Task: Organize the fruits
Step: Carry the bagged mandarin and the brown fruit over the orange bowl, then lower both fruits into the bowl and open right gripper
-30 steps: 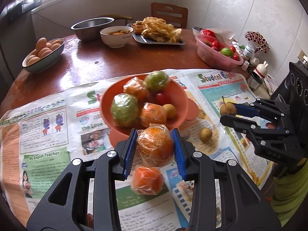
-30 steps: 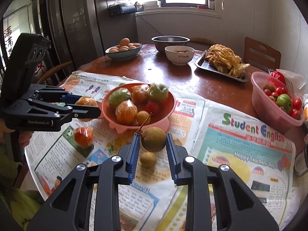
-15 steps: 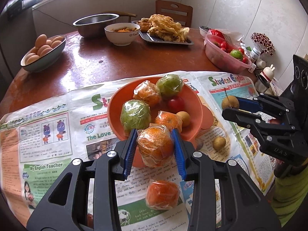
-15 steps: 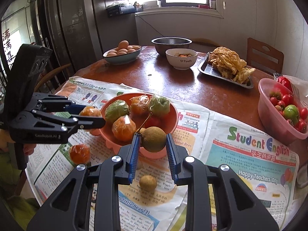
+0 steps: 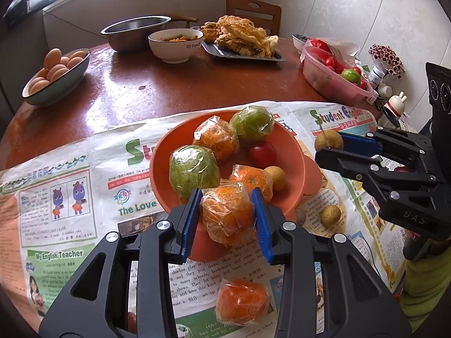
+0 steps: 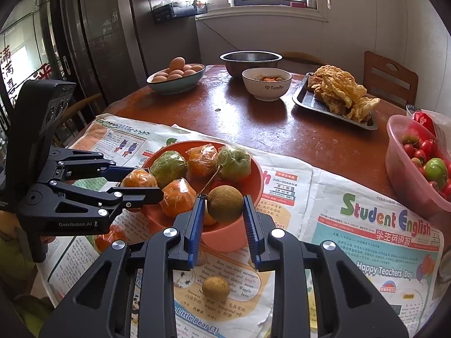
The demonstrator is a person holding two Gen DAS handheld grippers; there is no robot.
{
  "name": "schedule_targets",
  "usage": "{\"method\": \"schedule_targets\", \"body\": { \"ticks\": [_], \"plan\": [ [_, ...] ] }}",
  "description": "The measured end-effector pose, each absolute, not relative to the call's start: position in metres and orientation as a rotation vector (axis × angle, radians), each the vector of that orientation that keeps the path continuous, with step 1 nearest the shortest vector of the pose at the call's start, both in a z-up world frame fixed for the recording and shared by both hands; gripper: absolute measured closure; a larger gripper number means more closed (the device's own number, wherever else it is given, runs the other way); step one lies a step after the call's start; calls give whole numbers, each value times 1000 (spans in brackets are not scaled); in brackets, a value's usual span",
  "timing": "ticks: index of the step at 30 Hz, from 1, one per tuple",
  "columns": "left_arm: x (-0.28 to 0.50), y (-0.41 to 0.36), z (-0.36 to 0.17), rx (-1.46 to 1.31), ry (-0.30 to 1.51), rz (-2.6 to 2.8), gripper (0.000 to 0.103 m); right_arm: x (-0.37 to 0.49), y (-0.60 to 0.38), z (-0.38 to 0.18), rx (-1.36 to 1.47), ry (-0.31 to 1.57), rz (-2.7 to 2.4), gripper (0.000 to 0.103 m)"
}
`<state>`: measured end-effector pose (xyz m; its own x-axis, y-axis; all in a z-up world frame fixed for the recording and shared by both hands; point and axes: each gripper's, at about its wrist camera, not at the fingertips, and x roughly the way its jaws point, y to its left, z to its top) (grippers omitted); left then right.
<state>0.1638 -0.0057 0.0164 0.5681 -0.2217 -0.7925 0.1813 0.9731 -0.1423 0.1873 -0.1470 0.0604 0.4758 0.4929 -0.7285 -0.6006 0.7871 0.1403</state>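
An orange bowl (image 5: pixel 293 155) (image 6: pixel 258 174) on newspaper holds several wrapped oranges, green fruits and small fruits. My left gripper (image 5: pixel 227 218) is shut on a plastic-wrapped orange (image 5: pixel 225 214), held over the bowl's near rim; the right wrist view shows the same gripper (image 6: pixel 138 186) at the bowl's left edge. My right gripper (image 6: pixel 222 214) is shut on a brown longan (image 6: pixel 225 202) with a stem, over the bowl's near edge; from the left wrist it appears at the right (image 5: pixel 327 146). Another wrapped orange (image 5: pixel 242 301) and a loose longan (image 6: pixel 215 287) (image 5: pixel 331 215) lie on the newspaper.
At the back of the brown table stand a bowl of eggs (image 5: pixel 56 76), a steel bowl (image 5: pixel 135 31), a white bowl (image 5: pixel 176 43), and a tray of fried food (image 5: pixel 239 39). A pink tub of tomatoes (image 6: pixel 417 163) stands at the right. A wooden chair (image 6: pixel 390 80) is behind.
Both grippers have moved forward with their fruits, from over the newspaper to over the orange bowl's near rim. The loose orange and longan now lie nearer the frames' bottoms.
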Motion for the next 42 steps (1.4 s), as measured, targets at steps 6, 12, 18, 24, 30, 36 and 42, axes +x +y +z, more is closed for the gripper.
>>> {"method": "schedule_targets", "body": {
  "ticks": [6, 12, 18, 24, 30, 36, 42],
  "plan": [
    [169, -2, 16, -55, 930, -235, 74, 193, -141, 58, -142, 847, 673, 77],
    [171, 4, 14, -71, 925, -230, 74, 199, -142, 53, -144, 860, 657, 77],
    [174, 10, 11, -84, 923, -222, 74, 203, -136, 47, -159, 875, 653, 77],
    [177, 14, 9, -97, 923, -219, 74, 204, -132, 42, -179, 887, 653, 77],
    [179, 15, 7, -100, 923, -216, 74, 206, -127, 37, -198, 899, 656, 77],
    [179, 16, 6, -102, 924, -216, 74, 208, -124, 34, -199, 908, 664, 76],
    [179, 16, 6, -103, 924, -216, 74, 209, -123, 33, -200, 910, 665, 76]
  ]
}}
